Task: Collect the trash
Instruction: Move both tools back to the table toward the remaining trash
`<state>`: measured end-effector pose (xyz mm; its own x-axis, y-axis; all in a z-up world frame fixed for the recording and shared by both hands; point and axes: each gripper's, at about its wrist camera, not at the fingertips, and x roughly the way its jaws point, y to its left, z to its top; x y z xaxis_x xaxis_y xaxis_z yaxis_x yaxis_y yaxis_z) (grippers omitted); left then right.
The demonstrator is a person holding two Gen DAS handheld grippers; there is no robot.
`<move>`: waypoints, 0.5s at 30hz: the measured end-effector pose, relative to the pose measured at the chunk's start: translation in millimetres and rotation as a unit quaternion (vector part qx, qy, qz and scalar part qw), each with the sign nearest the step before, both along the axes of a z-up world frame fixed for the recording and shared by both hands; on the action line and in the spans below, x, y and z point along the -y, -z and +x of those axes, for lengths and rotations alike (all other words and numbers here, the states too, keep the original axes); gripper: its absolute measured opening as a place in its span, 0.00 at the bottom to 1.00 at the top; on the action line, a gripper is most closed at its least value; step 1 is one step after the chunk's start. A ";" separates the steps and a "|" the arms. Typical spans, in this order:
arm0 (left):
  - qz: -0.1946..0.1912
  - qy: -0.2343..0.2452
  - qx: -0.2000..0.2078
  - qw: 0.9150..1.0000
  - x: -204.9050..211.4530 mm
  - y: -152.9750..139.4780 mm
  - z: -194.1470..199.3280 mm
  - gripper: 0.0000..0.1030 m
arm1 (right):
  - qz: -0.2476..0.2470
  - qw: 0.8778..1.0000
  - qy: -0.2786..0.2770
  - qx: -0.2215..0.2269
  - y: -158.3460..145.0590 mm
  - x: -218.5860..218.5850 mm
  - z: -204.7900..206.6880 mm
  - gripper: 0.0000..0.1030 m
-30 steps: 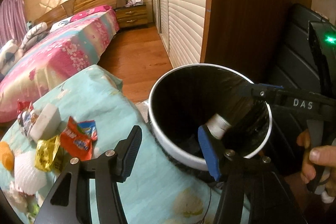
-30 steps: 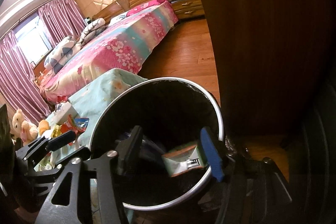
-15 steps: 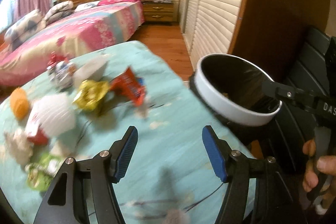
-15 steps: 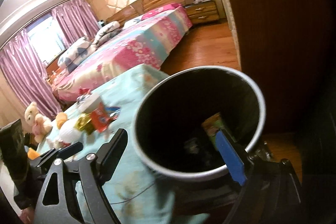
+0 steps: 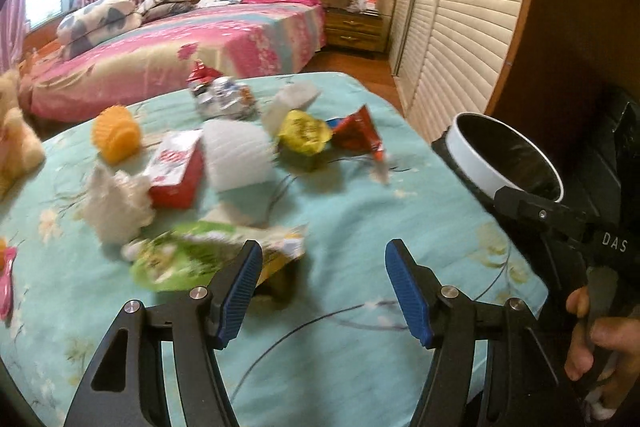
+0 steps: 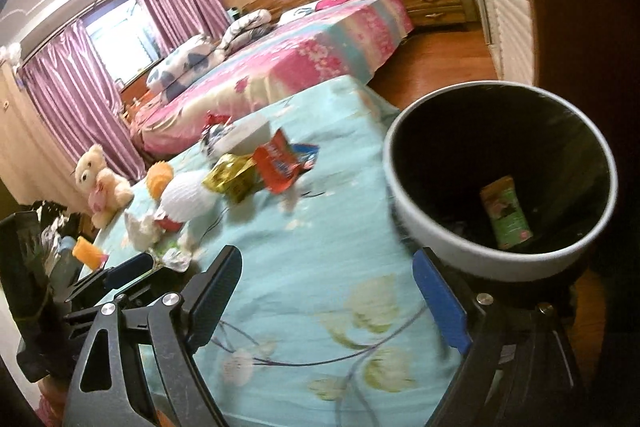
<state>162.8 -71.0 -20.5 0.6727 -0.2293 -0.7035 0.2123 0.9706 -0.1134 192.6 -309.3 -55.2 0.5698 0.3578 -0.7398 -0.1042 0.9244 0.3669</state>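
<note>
Several wrappers lie on the turquoise tablecloth (image 5: 360, 219): a green packet (image 5: 192, 259) just ahead of my left gripper (image 5: 324, 291), a yellow wrapper (image 5: 304, 135), a red wrapper (image 5: 360, 135) and a red-white carton (image 5: 176, 167). The left gripper is open and empty above the cloth. My right gripper (image 6: 328, 299) is open and empty beside the white-rimmed bin (image 6: 500, 183), which holds a green packet (image 6: 506, 213). The bin also shows in the left wrist view (image 5: 504, 159) at the table's right edge.
A white foam piece (image 5: 236, 155), crumpled tissue (image 5: 116, 203), an orange cup (image 5: 116, 135) and a teddy bear (image 6: 100, 179) sit on the table. A pink bed (image 5: 180, 47) stands behind. A brown wardrobe (image 5: 560, 7) is at the right.
Both grippers swung left from over the bin to over the table. The packet the right gripper held over the bin now lies inside it. Both are empty.
</note>
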 end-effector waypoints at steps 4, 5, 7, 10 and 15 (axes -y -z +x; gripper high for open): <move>-0.003 -0.020 -0.003 1.000 -19.9 -1.9 -7.9 0.62 | 0.002 1.000 -0.014 -0.005 4.8 -18.5 0.2 0.86; -0.003 -0.024 -0.003 1.000 -23.6 -1.6 -8.8 0.62 | 0.003 1.000 -0.017 -0.005 6.0 -22.1 -0.2 0.86; -0.003 -0.035 -0.007 0.999 -32.8 -0.3 -12.0 0.64 | 0.004 1.000 -0.023 -0.008 8.1 -28.8 0.6 0.86; -0.007 -0.049 -0.015 0.999 -43.2 2.1 -13.8 0.65 | 0.005 0.999 -0.031 -0.012 12.8 -38.8 2.0 0.86; -0.035 -0.064 -0.037 0.997 -58.4 6.9 -12.6 0.66 | 0.003 0.999 -0.040 -0.017 17.9 -49.8 7.2 0.86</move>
<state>150.2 -12.6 -27.3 0.6462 -0.1950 -0.7378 0.0750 0.9783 -0.1929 199.8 -259.5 -73.1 0.5146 0.4060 -0.7553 -0.1648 0.9112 0.3775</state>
